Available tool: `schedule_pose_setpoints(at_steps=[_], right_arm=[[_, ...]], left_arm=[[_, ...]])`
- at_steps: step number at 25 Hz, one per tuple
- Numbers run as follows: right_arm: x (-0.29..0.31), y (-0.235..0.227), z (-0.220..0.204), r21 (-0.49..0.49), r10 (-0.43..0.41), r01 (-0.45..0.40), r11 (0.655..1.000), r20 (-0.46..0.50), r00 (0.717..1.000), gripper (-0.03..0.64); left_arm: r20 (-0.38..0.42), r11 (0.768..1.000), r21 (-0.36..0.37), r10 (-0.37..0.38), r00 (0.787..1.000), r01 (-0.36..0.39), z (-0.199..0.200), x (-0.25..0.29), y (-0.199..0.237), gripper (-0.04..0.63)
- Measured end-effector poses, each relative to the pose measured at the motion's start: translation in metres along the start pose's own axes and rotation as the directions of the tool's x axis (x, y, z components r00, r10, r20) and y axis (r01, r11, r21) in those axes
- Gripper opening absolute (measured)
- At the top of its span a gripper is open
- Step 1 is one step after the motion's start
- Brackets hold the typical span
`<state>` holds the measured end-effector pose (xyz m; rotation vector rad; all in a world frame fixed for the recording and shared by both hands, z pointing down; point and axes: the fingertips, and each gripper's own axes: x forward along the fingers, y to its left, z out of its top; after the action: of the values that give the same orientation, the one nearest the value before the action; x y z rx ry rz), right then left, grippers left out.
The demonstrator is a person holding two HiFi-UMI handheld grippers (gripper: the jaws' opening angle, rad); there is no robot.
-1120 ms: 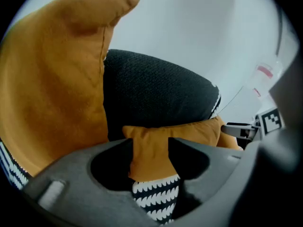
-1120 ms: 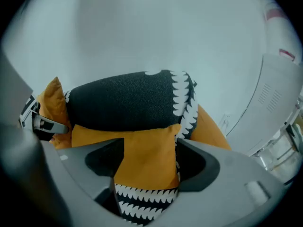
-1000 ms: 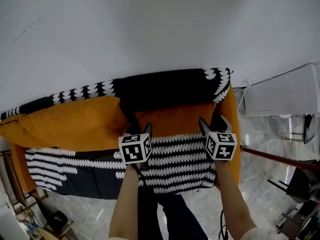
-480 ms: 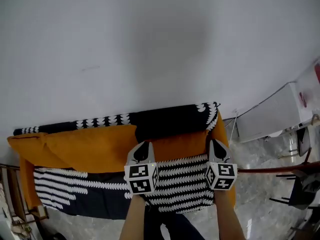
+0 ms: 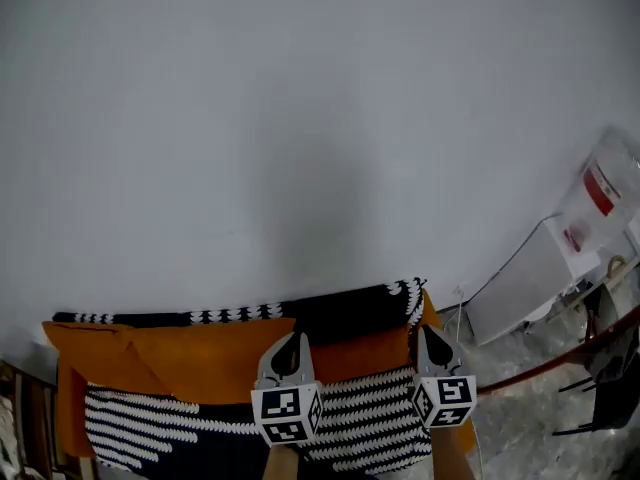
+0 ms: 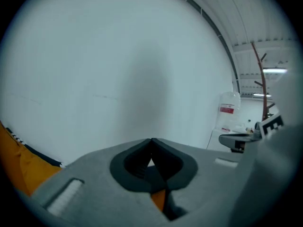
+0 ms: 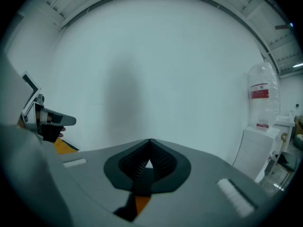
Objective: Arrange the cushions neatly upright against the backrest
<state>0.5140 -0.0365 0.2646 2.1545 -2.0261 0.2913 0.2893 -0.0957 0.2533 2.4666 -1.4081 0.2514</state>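
White wall (image 5: pixel 300 118) ahead; left gripper (image 5: pixel 297 339), right gripper (image 5: pixel 428 331) closed empty; only head view shows striped cushion (image 5: pixel 370 418)

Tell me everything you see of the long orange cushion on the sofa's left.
The long orange cushion is plain, soft-looking fabric, creased near its left end. It lies lengthwise, leaning against the black backrest with white scalloped trim, its lower edge on the black-and-white striped seat. Its right end passes behind the left gripper; contact cannot be told.
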Motion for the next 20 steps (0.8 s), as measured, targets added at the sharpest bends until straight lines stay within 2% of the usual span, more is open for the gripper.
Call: schedule_pose_setpoints(at_steps=[10, 14, 20], right_arm=[[-0.051, 0.043, 0.073, 0.0, 0.023, -0.024, 1.0, 0.131, 0.991, 0.008], [-0.067, 0.052, 0.089, 0.006, 0.03, -0.031, 0.999, 0.158, 0.987, 0.008], [-0.084, 0.057, 0.096, 0.023, 0.034, -0.039, 0.999, 0.176, 0.984, 0.008]], left_arm=[[0.134, 0.997, 0.069, 0.019, 0.991, -0.029, 0.08, -0.076, 0.006, 0.005], [0.167, 0.991, 0.12, 0.033, 0.985, -0.053, 0.098, -0.101, 0.004, 0.005], [0.191, 0.991, 0.113, 0.043, 0.981, -0.065, 0.104, -0.123, 0.003, 0.005]])
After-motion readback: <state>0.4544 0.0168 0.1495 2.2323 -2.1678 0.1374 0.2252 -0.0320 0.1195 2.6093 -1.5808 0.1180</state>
